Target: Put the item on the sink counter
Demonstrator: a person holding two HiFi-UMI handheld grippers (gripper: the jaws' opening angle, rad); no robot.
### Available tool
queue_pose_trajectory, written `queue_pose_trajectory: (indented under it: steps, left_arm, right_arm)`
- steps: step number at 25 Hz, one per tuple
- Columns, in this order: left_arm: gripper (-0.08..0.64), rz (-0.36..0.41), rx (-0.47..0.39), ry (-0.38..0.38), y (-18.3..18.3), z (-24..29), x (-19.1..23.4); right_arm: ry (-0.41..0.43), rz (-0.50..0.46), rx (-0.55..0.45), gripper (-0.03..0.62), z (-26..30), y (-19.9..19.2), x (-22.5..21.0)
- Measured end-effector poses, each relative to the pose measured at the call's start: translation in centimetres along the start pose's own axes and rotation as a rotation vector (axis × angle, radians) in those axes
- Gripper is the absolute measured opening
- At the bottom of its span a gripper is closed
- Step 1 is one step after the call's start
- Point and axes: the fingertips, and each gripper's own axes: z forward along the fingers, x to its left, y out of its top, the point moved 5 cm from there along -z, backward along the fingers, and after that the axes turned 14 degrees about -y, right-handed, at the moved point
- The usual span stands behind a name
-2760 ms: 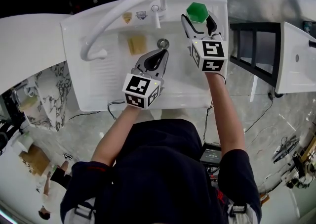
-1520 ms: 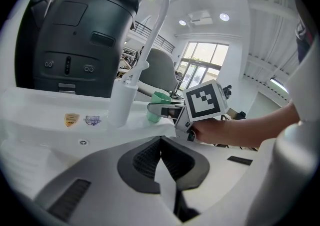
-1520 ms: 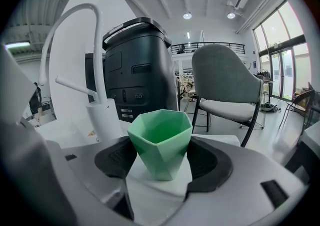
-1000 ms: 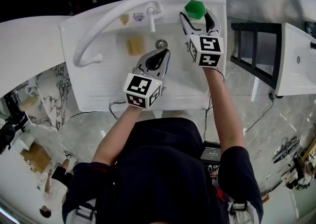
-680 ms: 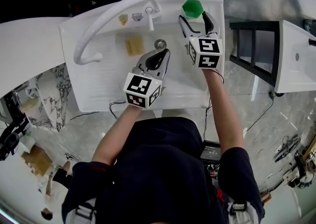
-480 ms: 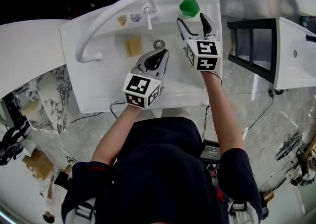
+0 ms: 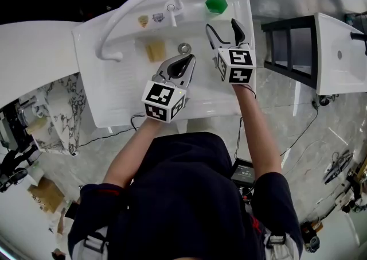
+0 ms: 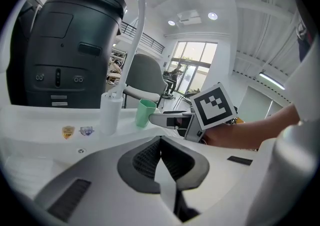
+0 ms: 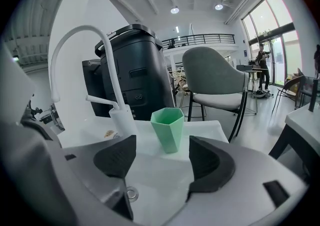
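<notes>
Cup [image 7: 216, 4], green and faceted, stands upright on the table [image 7: 242, 2] just right of the faucet [image 7: 135, 6]. Right claw [image 7: 222, 25] gapes empty, short of the cup; left claw [image 7: 187, 58], pressed together, hangs before the faucet, over the basin [image 7: 126, 75].

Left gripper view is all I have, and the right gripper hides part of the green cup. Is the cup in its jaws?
Observer: No. The jaws of the right gripper are apart, nothing between them; the green cup stands upright beyond them.
Operator: Where on the counter?
Observer: Head view: at the far right corner of the sink counter, right of the tap.
Operator: Anything in the basin?
Observer: A tan block, left of the drain.
</notes>
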Motion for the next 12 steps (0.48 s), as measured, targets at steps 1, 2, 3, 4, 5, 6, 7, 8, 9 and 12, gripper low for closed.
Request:
queue_pose_trajectory:
  steps: [1, 2, 3, 4, 5, 6, 7, 8, 9, 12]
  left_arm:
    - [0.012, 0.005, 0.001, -0.003, 0.1, -0.1, -0.1]
    - [0.011, 0.008, -0.001, -0.006, 0.1, -0.1, -0.3]
    - [0.012, 0.012, -0.003, -0.008, 0.2, -0.3, -0.3]
    - [0.012, 0.016, -0.005, -0.01, 0.4, -0.4, -0.3]
    - [0.012, 0.022, -0.008, -0.012, 0.5, -0.5, -0.4]
    - [0.011, 0.028, -0.01, -0.014, 0.7, -0.7, -0.4]
    - [0.011, 0.032, -0.012, -0.016, 0.8, -1.0, -0.5]
    - [0.012, 0.036, -0.015, -0.017, 0.9, -1.3, -0.6]
    - [0.012, 0.039, -0.017, -0.018, 0.9, -1.6, -0.6]
    - [0.011, 0.05, -0.022, -0.024, 0.8, -2.4, -0.9]
  right_arm:
    - [-0.004, 0.0, 0.004, 0.321, -0.3, -0.1, 0.0]
    - [-0.007, 0.001, 0.007, 0.321, -0.6, -0.2, 0.0]
    - [-0.01, 0.002, 0.01, 0.321, -0.8, -0.3, 0.1]
    - [-0.01, 0.003, 0.011, 0.321, -1.1, -0.3, 0.2]
    - [-0.008, 0.003, 0.01, 0.321, -1.4, -0.3, 0.3]
    - [-0.005, 0.002, 0.01, 0.319, -1.7, -0.3, 0.4]
    - [0.0, -0.001, 0.011, 0.319, -2.1, -0.3, 0.6]
    - [0.004, -0.004, 0.012, 0.319, -2.4, -0.3, 0.8]
    - [0.004, -0.007, 0.011, 0.316, -2.8, -0.3, 1.0]
    - [-0.04, -0.004, -0.01, 0.169, -4.0, -0.2, 1.3]
